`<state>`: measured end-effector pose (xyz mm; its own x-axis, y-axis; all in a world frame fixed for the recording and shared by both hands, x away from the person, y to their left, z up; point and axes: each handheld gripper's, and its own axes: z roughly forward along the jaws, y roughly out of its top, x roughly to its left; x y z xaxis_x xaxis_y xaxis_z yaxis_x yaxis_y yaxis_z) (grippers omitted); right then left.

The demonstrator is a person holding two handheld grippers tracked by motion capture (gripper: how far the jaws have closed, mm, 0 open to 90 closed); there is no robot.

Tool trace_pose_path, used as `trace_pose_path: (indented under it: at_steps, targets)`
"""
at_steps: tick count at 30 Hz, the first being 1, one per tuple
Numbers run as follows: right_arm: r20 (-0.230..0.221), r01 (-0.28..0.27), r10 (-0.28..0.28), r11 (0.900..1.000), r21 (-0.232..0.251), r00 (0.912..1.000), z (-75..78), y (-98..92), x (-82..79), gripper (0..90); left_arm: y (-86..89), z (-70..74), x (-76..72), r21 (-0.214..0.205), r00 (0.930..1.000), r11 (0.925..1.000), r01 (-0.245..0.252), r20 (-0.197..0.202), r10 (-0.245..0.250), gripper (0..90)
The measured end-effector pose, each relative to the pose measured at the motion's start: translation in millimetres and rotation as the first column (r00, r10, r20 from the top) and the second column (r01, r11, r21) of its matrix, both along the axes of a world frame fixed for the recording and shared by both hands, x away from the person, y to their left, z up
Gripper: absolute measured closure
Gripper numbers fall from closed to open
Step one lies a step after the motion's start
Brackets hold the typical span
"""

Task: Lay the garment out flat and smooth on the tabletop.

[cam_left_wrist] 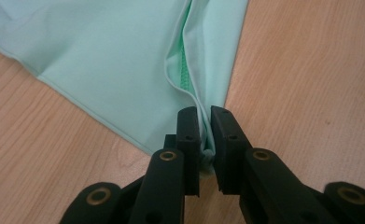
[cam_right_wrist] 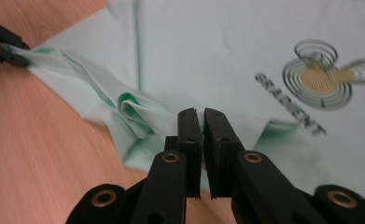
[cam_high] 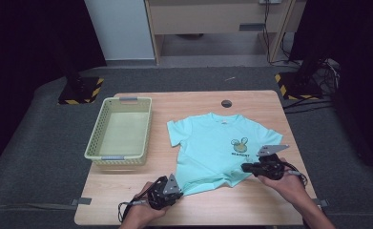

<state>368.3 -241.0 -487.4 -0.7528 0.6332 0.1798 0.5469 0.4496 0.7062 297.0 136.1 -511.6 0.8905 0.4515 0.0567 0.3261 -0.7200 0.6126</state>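
Note:
A mint-green T-shirt (cam_high: pixel 208 143) lies front up on the wooden table (cam_high: pixel 251 205), its collar towards the far edge and a round printed logo (cam_high: pixel 240 145) on the chest. My left gripper (cam_high: pixel 178 191) is shut on the near left corner of the hem; in the left gripper view the fabric (cam_left_wrist: pixel 115 60) is pinched between the jaws of the left gripper (cam_left_wrist: pixel 205 116). My right gripper (cam_high: pixel 246 167) is shut on the near right part of the hem. In the right gripper view the cloth (cam_right_wrist: pixel 194 51) bunches into folds just ahead of the right gripper (cam_right_wrist: pixel 203 114).
A pale yellow-green plastic basket (cam_high: pixel 94 143) stands on the left of the table, beside the shirt. A round cable hole (cam_high: pixel 226 103) sits near the far edge. Dark floor mats surround the table. The left gripper (cam_right_wrist: pixel 5 49) appears at the top left of the right gripper view.

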Motion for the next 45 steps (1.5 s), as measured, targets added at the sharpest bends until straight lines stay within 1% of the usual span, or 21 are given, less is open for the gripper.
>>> trace_pose_path:
  at_steps: [4, 8, 12, 14, 17, 21, 23, 24, 27, 28, 30, 31, 33, 35, 36, 37, 38, 39, 43, 45]
  targets:
    - [-0.012, 0.04, -0.04, 0.9992, -0.009, 0.9991, -5.1, -24.2, -12.6, 85.9, -4.1, 0.2, -1.2, 0.001, 0.9999, 0.9999, 0.013, -0.003, -0.013, 82.4]
    - [-0.014, 0.086, -0.086, 0.9962, -0.014, 0.9962, -8.1, -44.1, -16.5, 86.0, -10.8, 0.4, 0.1, 0.007, 0.9998, 0.9998, 0.021, 0.004, -0.021, 82.4]
    - [-0.009, 0.124, -0.124, 0.9916, -0.037, 0.9922, -9.6, -60.6, -14.5, 86.1, -18.4, 0.2, 4.2, 0.008, 0.9997, 0.9997, 0.025, 0.006, -0.025, 82.4]
    - [-0.007, 0.149, -0.149, 0.9882, -0.034, 0.9887, -10.2, -69.7, -12.4, 86.2, -22.1, 0.5, 6.4, 0.012, 0.9995, 0.9994, 0.031, 0.009, -0.031, 82.5]
    - [-0.011, 0.187, -0.187, 0.982, -0.026, 0.9823, -9.7, -82.3, -9.8, 86.2, -28.4, 0.1, 8.8, 0.004, 0.9993, 0.9993, 0.037, 0.002, -0.037, 82.5]
    - [-0.004, 0.213, -0.213, 0.9764, -0.034, 0.9769, -7.8, -91.6, -7.0, 86.2, -40.2, 0.7, 11.2, 0.013, 0.9982, 0.9982, 0.059, 0.006, -0.059, 82.8]
    - [0.003, 0.217, -0.217, 0.9755, -0.038, 0.9762, -4.6, -93.0, -8.2, 86.2, -44.5, 0.9, 10.9, 0.017, 0.9977, 0.9976, 0.067, 0.008, -0.067, 82.9]
    - [0.015, 0.215, -0.214, 0.9762, -0.033, 0.9767, -2.9, -93.2, -9.0, 86.3, -45.1, 1.5, 10.6, 0.023, 0.9972, 0.997, 0.074, 0.011, -0.074, 82.9]
    - [0.024, 0.208, -0.207, 0.9778, -0.025, 0.978, 3.6, -93.0, -15.6, 86.2, -41.8, 3.0, 9.4, 0.021, 0.997, 0.997, 0.075, 0.016, -0.075, 83.1]
    - [0.024, 0.208, -0.207, 0.9778, -0.025, 0.978, 3.6, -93.0, -15.6, 86.2, -41.8, 3.0, 9.4, 0.021, 0.997, 0.997, 0.075, 0.016, -0.075, 83.1]
    - [0.033, 0.195, -0.195, 0.9803, -0.027, 0.9804, 6.4, -92.4, -21.3, 86.2, -35.2, 5.4, 9.6, 0.01, 0.9976, 0.9978, 0.066, 0.019, -0.066, 83.1]
    - [0.036, 0.181, -0.18, 0.9832, -0.025, 0.983, 8.3, -91.1, -27.7, 86.2, -30.8, 6.9, 9.3, 0.007, 0.9978, 0.998, 0.063, 0.021, -0.063, 83.1]
    - [0.037, 0.168, -0.167, 0.9856, -0.022, 0.9853, 9.5, -90.2, -34.0, 86.1, -24.9, 8.2, 8.1, 0.003, 0.9982, 0.9984, 0.056, 0.02, -0.056, 83.1]
    - [0.043, 0.154, -0.153, 0.9878, -0.021, 0.9873, 9.6, -89.9, -40.9, 86.1, -20.1, 9.1, 6.1, 0.0, 0.9982, 0.9984, 0.057, 0.019, -0.057, 83.1]
    - [0.043, 0.154, -0.153, 0.9878, -0.021, 0.9873, 9.6, -89.9, -40.9, 86.1, -20.1, 9.1, 6.1, 0.0, 0.9982, 0.9984, 0.057, 0.019, -0.057, 83.1]
    - [0.041, 0.144, -0.143, 0.9894, -0.017, 0.9888, 8.5, -89.9, -49.1, 86.1, -18.0, 9.0, 4.4, -0.002, 0.9981, 0.9983, 0.058, 0.019, -0.058, 83.1]
    - [0.039, 0.14, -0.139, 0.9901, -0.017, 0.9895, 7.5, -90.0, -52.5, 86.1, -16.1, 8.4, 1.9, 0.0, 0.9978, 0.9979, 0.065, 0.015, -0.065, 83.1]
    - [0.039, 0.14, -0.139, 0.9901, -0.017, 0.9895, 7.5, -90.0, -52.5, 86.1, -16.1, 8.4, 1.9, 0.0, 0.9978, 0.9979, 0.065, 0.015, -0.065, 83.1]
    - [0.03, 0.134, -0.134, 0.9907, -0.019, 0.9905, 2.3, -91.3, -61.5, 86.0, -18.2, 7.4, -2.1, 0.004, 0.9969, 0.997, 0.077, 0.017, -0.077, 83.1]
    - [0.028, 0.14, -0.139, 0.9899, -0.022, 0.9899, -0.9, -92.6, -64.6, 86.0, -20.8, 10.0, -3.6, 0.001, 0.9962, 0.9965, 0.083, 0.026, -0.083, 83.1]
